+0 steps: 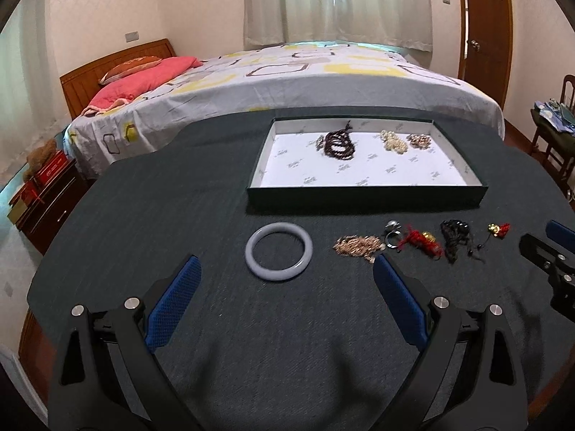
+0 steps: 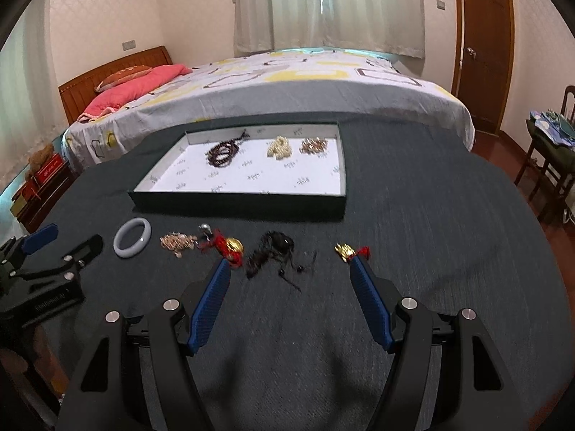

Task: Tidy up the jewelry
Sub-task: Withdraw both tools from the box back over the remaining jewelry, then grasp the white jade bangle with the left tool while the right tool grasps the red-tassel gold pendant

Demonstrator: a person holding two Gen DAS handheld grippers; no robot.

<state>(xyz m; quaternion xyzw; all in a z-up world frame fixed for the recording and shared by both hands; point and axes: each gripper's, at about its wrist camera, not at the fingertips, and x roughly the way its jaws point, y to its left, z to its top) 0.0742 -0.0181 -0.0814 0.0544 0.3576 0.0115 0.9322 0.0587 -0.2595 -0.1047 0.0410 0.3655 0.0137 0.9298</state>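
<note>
a bedroom with pale patterned walls, a curtained window (image 1: 337, 3) and a brown wooden door (image 1: 485, 28); a bed under a white sheet with yellow and grey squares (image 1: 287, 86) stands behind a round table draped in dark grey cloth (image 1: 179, 208).

on the far part of the table sits a shallow dark green rectangular tray with a white printed lining (image 1: 363, 201). inside it, toward the back, lie a coil of dark brown beads (image 1: 337, 143), a small heap of cream pearls (image 1: 393, 140) and, just beside it, a small pile of copper-coloured chain (image 1: 418, 140).

in front of the tray, a row of pieces lies on the cloth: a pale grey-blue stone bangle (image 1: 278, 253), a heap of rose-gold chain (image 1: 357, 246), a silver ring (image 1: 393, 235) touching a red tasselled cord charm with a gold bead (image 1: 422, 243), a tangle of black cord with beads (image 1: 454, 239), and a small gold charm with a red tassel (image 1: 497, 230) at the right end.

the left gripper (image 1: 285, 269) hovers low over the table with its blue-padded fingers (image 1: 172, 301) spread wide, nothing between them; the bangle lies just ahead of the gap. the right gripper (image 2: 289, 269) also has its fingers (image 2: 210, 305) spread apart and holds nothing; the black cord tangle (image 2: 269, 255) lies just beyond its tips, the red and gold charm by its left tip and the gold charm (image 2: 346, 250) by its right tip.
</note>
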